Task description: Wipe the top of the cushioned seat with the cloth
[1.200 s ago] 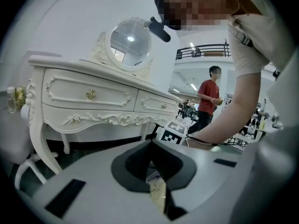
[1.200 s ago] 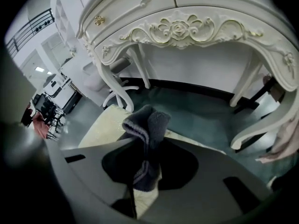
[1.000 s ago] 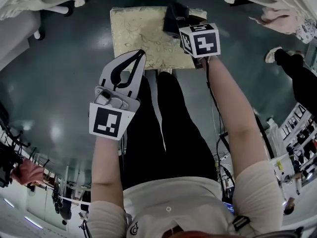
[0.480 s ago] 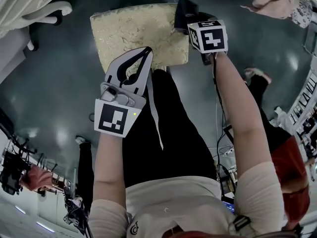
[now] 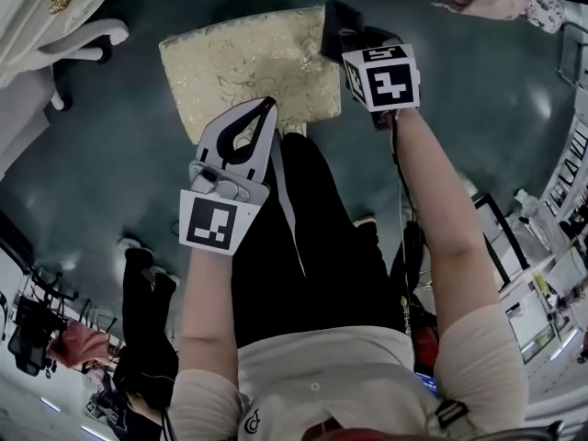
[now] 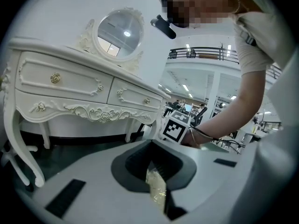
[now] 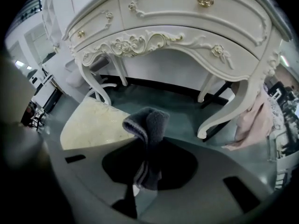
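The cushioned seat (image 5: pixel 248 62) is a cream and gold patterned square on the dark floor in front of me. A dark grey cloth (image 5: pixel 336 28) hangs folded at the seat's far right corner, and my right gripper (image 5: pixel 347 42) is shut on it. In the right gripper view the cloth (image 7: pixel 148 122) sticks up out of the right gripper (image 7: pixel 145 148), with the seat (image 7: pixel 91 125) to its left. My left gripper (image 5: pixel 265 108) is shut and holds nothing, its tips over the seat's near edge. Through the left gripper (image 6: pixel 152 143) a strip of the seat (image 6: pixel 156 190) shows.
A white carved dressing table (image 7: pixel 187 27) with a round mirror (image 6: pixel 117 31) stands just beyond the seat, its curved legs (image 7: pixel 229 111) close by. A pink garment (image 7: pixel 254 120) hangs at the right. People (image 5: pixel 142 329) stand behind me to the left.
My right gripper with the cloth has moved from over the seat's right part out to its far right corner. The left gripper has stayed at the near edge.
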The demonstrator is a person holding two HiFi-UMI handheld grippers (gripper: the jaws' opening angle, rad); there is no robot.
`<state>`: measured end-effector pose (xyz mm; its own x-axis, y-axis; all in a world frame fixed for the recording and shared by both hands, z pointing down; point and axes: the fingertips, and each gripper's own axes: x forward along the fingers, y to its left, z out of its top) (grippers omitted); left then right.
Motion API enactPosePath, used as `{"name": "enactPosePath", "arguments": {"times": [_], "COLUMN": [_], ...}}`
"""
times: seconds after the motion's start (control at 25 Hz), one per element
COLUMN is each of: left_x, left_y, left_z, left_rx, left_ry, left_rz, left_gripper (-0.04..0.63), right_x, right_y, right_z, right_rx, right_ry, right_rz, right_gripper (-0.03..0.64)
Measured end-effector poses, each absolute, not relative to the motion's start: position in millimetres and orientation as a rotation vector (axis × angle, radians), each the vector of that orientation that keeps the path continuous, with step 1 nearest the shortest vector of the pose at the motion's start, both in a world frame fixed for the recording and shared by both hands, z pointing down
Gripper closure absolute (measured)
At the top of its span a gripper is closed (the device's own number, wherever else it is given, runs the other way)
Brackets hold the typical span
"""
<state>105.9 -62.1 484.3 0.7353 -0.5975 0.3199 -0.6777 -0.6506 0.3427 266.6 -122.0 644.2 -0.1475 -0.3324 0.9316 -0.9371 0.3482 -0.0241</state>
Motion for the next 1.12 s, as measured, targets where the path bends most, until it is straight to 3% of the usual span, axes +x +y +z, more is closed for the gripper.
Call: {"name": "enactPosePath", "arguments": {"times": [0.36,0.8,1.12], "left_x": [39,-79,-108], "left_y": [-39,4,13], "left_z": [477,488,494], "left_rx": [2.484,2.42,2.395], "left_ry": [-1.021,-1.142,-1.168], "left_rz": [0.244,0.323,0.301], "left_gripper": [0.581,0.581,0.581], "right_x": [163,-5,-53], "right_y": [-89,-41,-33], "right_z": [610,633,659], "right_rx": [1.078,0.846,0.819], "right_ry": [-1.796,-1.894,-1.88], "right_rz": [0.879,0.939,0.985], "right_gripper": [0.537,0.536,0.536]}}
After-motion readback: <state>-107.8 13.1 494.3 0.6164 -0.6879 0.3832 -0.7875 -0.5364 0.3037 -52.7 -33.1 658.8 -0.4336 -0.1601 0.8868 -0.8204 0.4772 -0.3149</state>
